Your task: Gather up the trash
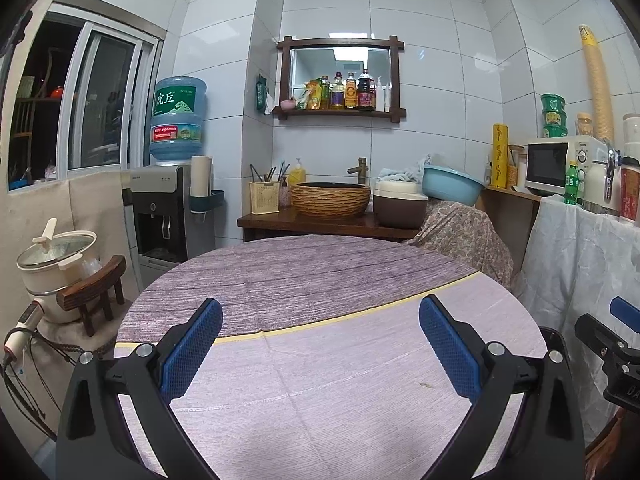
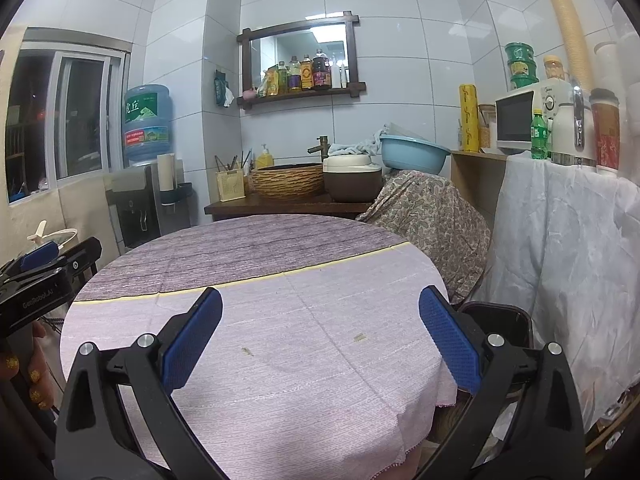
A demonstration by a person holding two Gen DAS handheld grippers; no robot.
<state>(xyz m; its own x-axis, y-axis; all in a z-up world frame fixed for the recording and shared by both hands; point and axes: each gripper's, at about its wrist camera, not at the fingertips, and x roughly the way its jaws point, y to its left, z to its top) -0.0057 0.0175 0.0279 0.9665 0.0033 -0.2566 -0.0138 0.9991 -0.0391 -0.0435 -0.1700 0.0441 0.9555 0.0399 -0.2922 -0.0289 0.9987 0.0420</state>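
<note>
A round table [image 1: 320,272] [image 2: 260,248] with a purple and pink cloth fills the middle of both views. My left gripper [image 1: 320,320] is open and empty above the near half of the table; it also shows at the left edge of the right wrist view [image 2: 52,256]. My right gripper [image 2: 320,316] is open and empty above the table's near right part; it also shows at the right edge of the left wrist view [image 1: 616,328]. A dark trash bin [image 2: 500,320] stands on the floor by the table's right side. Two small brownish specks [image 2: 246,351] [image 2: 359,337] lie on the cloth.
Behind the table a wooden counter [image 1: 272,222] holds a woven basin [image 1: 331,198], a brown pot [image 1: 400,204] and a blue bowl [image 1: 450,184]. A water dispenser [image 1: 168,208] stands left. A cloth-covered shelf [image 2: 560,232] with a microwave [image 2: 524,116] stands right. A stool [image 1: 94,292] with a cooking pot is at far left.
</note>
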